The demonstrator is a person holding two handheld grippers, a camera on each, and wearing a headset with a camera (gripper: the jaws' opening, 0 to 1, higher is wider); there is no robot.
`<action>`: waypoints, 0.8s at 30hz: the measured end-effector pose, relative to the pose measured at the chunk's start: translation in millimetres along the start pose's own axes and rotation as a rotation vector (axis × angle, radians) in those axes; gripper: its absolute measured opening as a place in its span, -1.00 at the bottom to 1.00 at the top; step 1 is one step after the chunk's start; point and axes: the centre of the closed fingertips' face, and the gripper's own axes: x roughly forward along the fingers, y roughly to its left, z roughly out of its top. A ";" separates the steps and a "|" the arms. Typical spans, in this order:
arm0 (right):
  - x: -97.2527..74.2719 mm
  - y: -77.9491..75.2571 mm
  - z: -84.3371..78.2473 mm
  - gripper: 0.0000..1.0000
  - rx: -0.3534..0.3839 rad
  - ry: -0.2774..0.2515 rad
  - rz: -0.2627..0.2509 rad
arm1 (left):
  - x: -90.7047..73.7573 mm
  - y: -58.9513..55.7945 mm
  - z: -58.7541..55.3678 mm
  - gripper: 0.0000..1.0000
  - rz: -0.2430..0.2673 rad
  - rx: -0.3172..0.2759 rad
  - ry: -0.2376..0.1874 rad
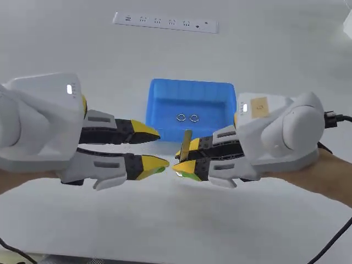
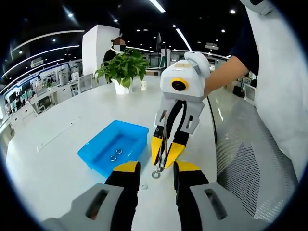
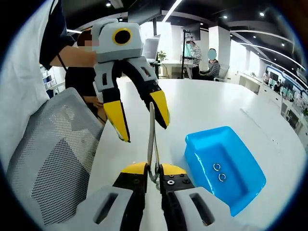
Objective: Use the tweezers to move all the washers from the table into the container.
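The blue container point(image 1: 190, 104) lies on the white table just beyond both grippers, with two washers point(image 1: 187, 117) inside. My right gripper point(image 1: 180, 160) is shut on the metal tweezers point(image 1: 186, 142). In the left gripper view the tweezers point(image 2: 164, 139) point down, their tips just above a washer point(image 2: 155, 174) on the table, and a smaller washer point(image 2: 144, 186) lies near it. My left gripper point(image 1: 163, 147) is open and empty, facing the right one tip to tip. The right gripper view looks along the tweezers point(image 3: 152, 139) toward the open left gripper point(image 3: 144, 132), with the container point(image 3: 226, 168) at the right.
A white power strip point(image 1: 165, 22) lies at the back of the table point(image 1: 165, 220). A mesh office chair point(image 2: 250, 159) stands by the table edge next to the person. A potted plant point(image 2: 122, 70) stands far off on the table.
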 end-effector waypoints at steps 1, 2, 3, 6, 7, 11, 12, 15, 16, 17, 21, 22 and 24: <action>-1.7 -0.4 1.5 -0.80 -0.004 -0.001 -0.002 | 0.0 0.5 -1.2 -0.33 0.005 0.000 0.005; -4.2 -0.5 4.1 -0.80 -0.011 -0.002 -0.003 | -0.7 1.0 -2.6 -0.32 0.009 -0.005 0.009; -6.0 -0.5 6.2 -0.80 -0.020 -0.003 -0.004 | -0.9 0.9 -2.9 -0.31 0.009 -0.009 0.008; -11.5 -0.7 13.0 -0.80 -0.033 -0.010 -0.008 | -2.8 3.8 -1.3 -0.30 0.032 -0.010 -0.002; -13.9 -1.0 15.7 -0.80 -0.036 -0.013 -0.010 | -3.0 5.2 -0.4 -0.30 0.041 -0.007 -0.005; -21.3 -5.9 22.7 -0.80 -0.034 -0.025 -0.023 | -2.4 8.5 4.1 -0.31 0.058 -0.011 -0.024; -22.9 -7.4 23.8 -0.80 -0.033 -0.027 -0.027 | -2.3 8.9 5.2 -0.31 0.060 -0.011 -0.028; -30.8 -15.5 27.2 -0.80 -0.036 -0.026 -0.047 | -3.1 11.3 9.2 -0.31 0.069 -0.016 -0.047; -32.7 -17.6 28.3 -0.80 -0.035 -0.027 -0.052 | -3.5 12.1 9.3 -0.31 0.072 -0.018 -0.048; -36.0 -21.2 30.2 -0.80 -0.034 -0.029 -0.059 | -4.1 13.0 9.0 -0.31 0.075 -0.020 -0.050; -45.3 -34.4 38.6 -0.80 -0.031 -0.042 -0.086 | -6.0 14.0 8.5 -0.31 0.081 -0.030 -0.059; -47.6 -39.3 41.0 -0.79 -0.035 -0.045 -0.096 | -6.7 14.3 7.9 -0.31 0.082 -0.035 -0.062; -49.9 -47.4 43.9 -0.80 -0.032 -0.050 -0.111 | -7.9 15.5 6.6 -0.31 0.087 -0.041 -0.065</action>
